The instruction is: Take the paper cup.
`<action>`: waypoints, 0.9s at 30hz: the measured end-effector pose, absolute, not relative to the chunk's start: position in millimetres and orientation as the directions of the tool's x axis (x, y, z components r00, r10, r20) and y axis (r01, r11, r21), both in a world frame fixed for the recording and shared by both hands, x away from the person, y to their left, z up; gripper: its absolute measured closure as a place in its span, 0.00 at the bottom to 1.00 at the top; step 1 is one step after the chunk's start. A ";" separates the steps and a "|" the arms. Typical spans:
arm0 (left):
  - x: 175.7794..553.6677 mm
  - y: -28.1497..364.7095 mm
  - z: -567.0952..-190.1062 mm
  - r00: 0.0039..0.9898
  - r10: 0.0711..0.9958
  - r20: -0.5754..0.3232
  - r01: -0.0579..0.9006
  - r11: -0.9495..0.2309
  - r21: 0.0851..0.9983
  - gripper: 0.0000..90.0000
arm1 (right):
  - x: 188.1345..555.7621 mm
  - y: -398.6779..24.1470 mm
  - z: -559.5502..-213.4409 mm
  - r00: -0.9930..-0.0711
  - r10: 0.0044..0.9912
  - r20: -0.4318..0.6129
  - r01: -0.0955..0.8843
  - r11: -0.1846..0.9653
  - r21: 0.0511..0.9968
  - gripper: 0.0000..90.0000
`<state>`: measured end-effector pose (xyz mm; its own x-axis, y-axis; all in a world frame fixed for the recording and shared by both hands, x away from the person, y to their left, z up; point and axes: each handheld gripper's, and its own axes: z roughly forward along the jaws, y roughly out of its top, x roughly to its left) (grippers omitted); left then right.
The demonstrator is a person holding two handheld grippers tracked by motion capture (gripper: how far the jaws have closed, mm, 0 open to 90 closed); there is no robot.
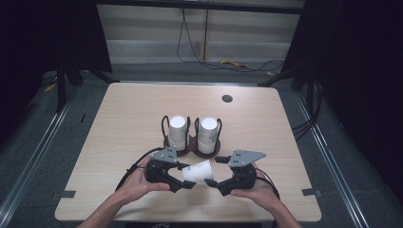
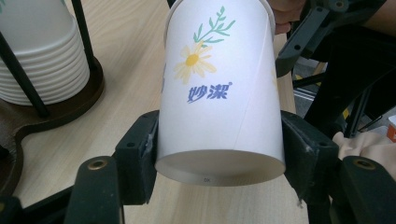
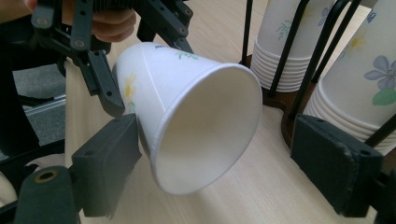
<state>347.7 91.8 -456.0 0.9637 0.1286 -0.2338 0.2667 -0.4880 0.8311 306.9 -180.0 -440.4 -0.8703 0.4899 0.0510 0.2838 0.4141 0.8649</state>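
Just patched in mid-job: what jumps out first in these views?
A white paper cup with a daisy print, lying sideways near the table's front edge, clamped near its base by the left gripper. The right gripper faces the cup's open mouth, jaws apart on either side of the rim. Behind them stands a dark holder with two stacks of cups.

Your paper cup [image 2: 219, 93]: matt white paper, smooth, printed daisy, visible side seam. Your stacked cups [image 1: 178, 129]: the same matt paper. Their holder [image 2: 56, 105]: dark wood base, thin black metal rods. Your table [image 1: 133, 118]: pale wood-grain top, smooth, low sheen. Your left gripper [image 2: 219, 161]: matt black plastic, rubbery scuffed pads.
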 end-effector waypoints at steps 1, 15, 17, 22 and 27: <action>347.5 91.8 -456.6 0.964 0.127 -0.235 0.267 -0.486 0.832 0.40 | 306.5 -180.6 -440.4 -0.871 0.489 0.056 0.285 0.409 0.867 0.18; 346.9 94.1 -456.4 0.960 0.119 -0.251 0.278 -0.392 0.877 0.40 | 307.0 -186.6 -436.1 -0.868 0.476 0.143 0.303 0.280 0.911 0.17; 346.1 94.2 -457.5 0.958 0.126 -0.256 0.285 -0.367 0.886 0.40 | 307.4 -186.1 -435.9 -0.867 0.477 0.145 0.301 0.269 0.915 0.17; 344.8 93.2 -458.1 0.956 0.129 -0.262 0.291 -0.352 0.890 0.39 | 308.5 -186.3 -434.8 -0.862 0.473 0.182 0.314 0.216 0.925 0.16; 345.2 94.6 -456.8 0.957 0.131 -0.260 0.290 -0.334 0.897 0.39 | 310.0 -186.2 -435.0 -0.857 0.462 0.226 0.333 0.162 0.929 0.16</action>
<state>345.2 94.6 -456.8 0.9567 0.1315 -0.2598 0.2895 -0.3339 0.8970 310.0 -186.2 -435.0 -0.8574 0.4622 0.2263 0.3326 0.1621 0.9290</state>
